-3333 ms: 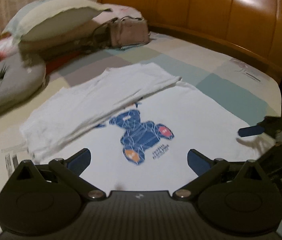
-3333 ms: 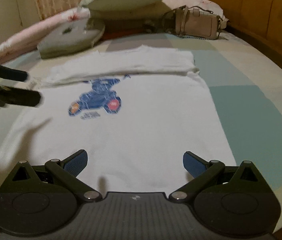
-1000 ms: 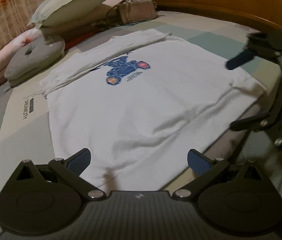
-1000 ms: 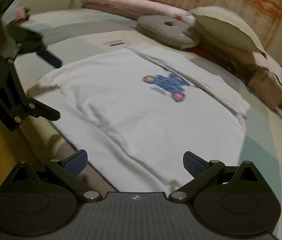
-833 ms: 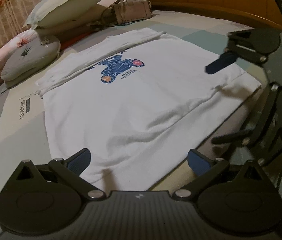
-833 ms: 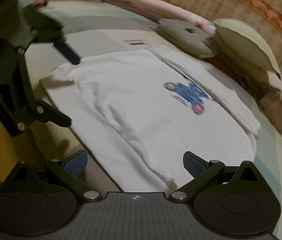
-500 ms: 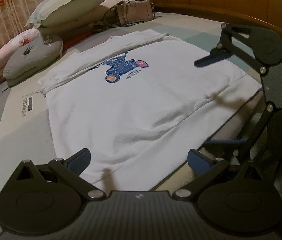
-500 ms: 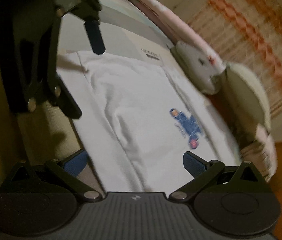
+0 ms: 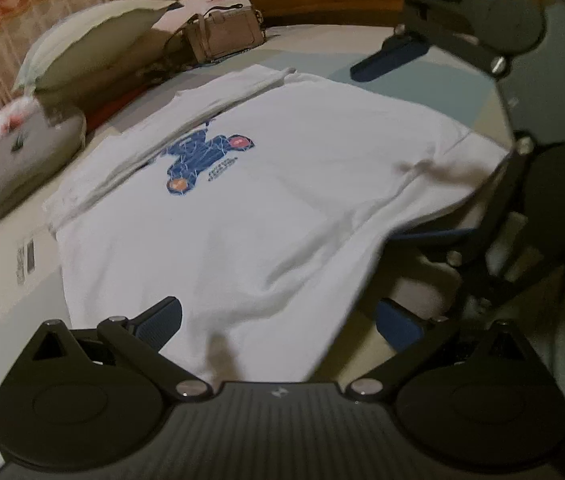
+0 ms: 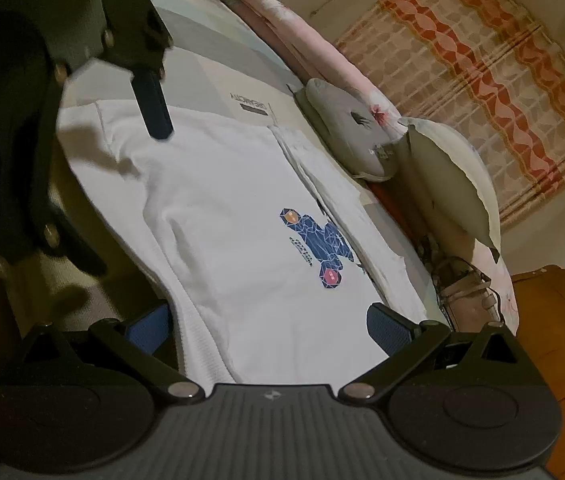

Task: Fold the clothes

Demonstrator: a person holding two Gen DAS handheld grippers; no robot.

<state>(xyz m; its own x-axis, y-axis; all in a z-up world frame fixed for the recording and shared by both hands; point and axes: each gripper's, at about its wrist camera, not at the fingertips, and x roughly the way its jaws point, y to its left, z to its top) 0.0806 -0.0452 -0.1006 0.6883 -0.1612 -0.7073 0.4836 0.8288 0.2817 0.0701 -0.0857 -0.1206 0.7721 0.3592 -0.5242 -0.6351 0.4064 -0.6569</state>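
With both the left gripper (image 9: pixel 278 320) and right gripper (image 10: pixel 268 326) spread empty at the shirt's (image 9: pixel 250 208) near edge, uneven pinches could skew the fold.

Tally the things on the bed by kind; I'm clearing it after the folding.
White T-shirt: 1
Pillows and cushions: 3
Handbag: 1
Total: 5

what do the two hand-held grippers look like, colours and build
Both match. The left hand-held gripper has a matte black ribbed body with a small pale logo, two round black discs at the sides, black linkage arms with silver pivot screws, and blue textured pads on its fingers. The right hand-held gripper has the same build. No cables or sleeves show.
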